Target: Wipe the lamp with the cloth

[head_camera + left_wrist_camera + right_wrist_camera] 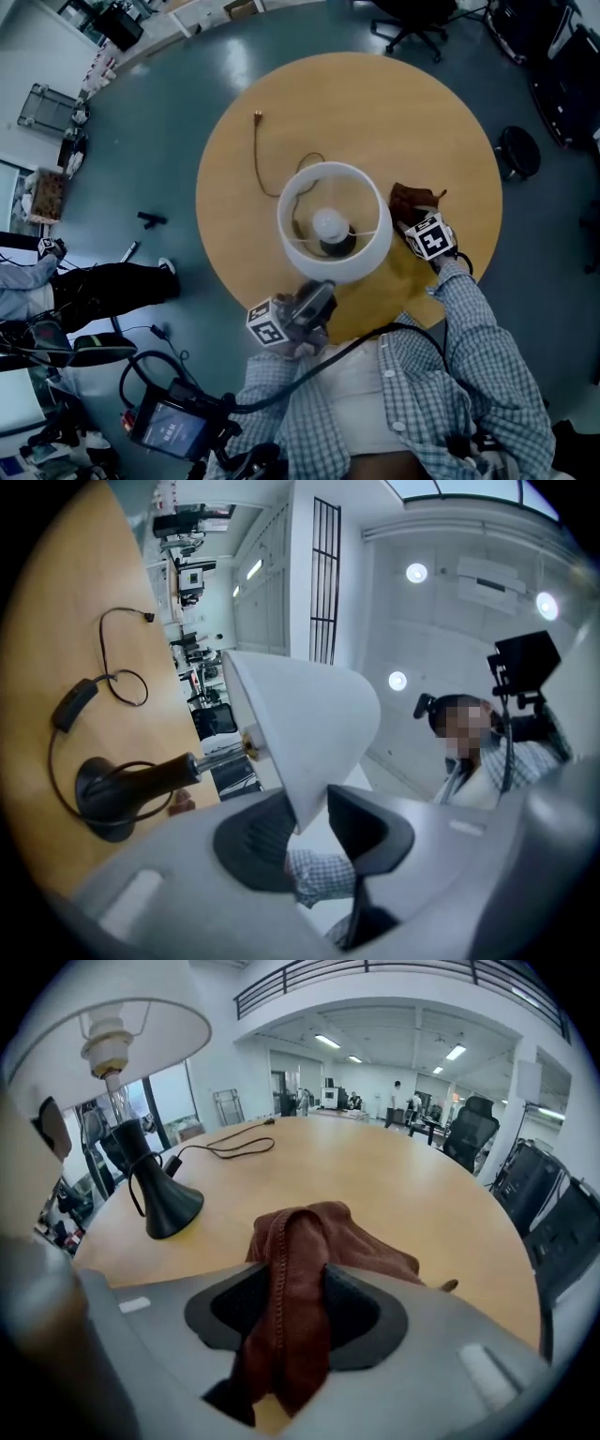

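the lamp (330, 225) stands near the middle of the round wooden surface (375, 112), seen from above with its bulb showing inside the white shade (361, 255). its black base (169, 1206) rests on the wood, and a dark cord (262, 164) loops away from it across the surface toward the far edge. the left tongs (309, 834) are closed on the near rim of the shade, whose thin lower edge sits between the two dark pads. in the left gripper view the shade and stem lie sideways across the frame. just to the right of the shade, the reddish-brown cloth (300, 1241) lies bunched on the surface. the right tongs (298, 1309) point down at it, pads spread wide, with one fold of the cloth standing up between them and trailing back toward the camera. the rest of the cloth spreads on the wood beyond the tips. a checked sleeve (478, 337) reaches from the near edge of the surface to the right tongs. around the surface is a grey-blue floor (169, 122).
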Demonstrator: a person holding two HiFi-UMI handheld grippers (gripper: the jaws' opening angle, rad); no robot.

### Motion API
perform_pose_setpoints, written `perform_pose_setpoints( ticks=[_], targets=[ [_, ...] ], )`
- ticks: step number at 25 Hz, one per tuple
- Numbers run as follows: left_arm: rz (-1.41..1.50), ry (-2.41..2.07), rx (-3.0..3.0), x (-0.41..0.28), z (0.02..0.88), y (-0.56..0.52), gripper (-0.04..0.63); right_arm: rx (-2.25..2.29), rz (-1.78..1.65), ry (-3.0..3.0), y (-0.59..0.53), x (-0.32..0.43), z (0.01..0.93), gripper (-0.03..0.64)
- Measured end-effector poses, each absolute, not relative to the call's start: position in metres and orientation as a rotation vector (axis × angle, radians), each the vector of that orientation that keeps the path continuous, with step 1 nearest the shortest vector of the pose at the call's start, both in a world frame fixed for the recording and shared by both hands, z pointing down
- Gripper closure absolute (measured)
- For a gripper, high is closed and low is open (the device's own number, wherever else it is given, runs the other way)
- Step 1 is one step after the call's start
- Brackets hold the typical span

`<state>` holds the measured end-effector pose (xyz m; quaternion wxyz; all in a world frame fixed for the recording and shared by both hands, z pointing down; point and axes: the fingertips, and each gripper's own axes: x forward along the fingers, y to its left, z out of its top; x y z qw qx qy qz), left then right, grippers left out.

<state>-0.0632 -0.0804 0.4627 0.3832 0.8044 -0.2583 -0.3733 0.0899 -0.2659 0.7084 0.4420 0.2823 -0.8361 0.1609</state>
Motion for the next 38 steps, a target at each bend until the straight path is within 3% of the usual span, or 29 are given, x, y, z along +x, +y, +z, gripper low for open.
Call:
perform_pose_setpoints(
  ticks=[5, 11, 27, 38],
  targets=[
    [-0.951, -0.656, 2.055, -0.063, 0.463, -0.080, 0.488, 0.761, 0.538, -2.075, -0.262, 0.089, 0.706, 0.503],
    [-0.947, -0.655, 2.054, -0.063, 0.462, -0.080, 0.488, 0.859, 0.680, -2.191, -0.258, 0.095, 0.670, 0.518],
    [-0.895, -0.649, 2.083, -0.068, 0.469, -0.077, 0.491, 0.830, 0.515, -3.063, -0.205, 0.055, 0.322, 0.517],
    [-0.897, -0.666, 2.074, -0.064, 0.469, -0.079, 0.489, 0.705, 0.519, -2.998, -0.206, 0.023, 0.358, 0.515]
  ],
)
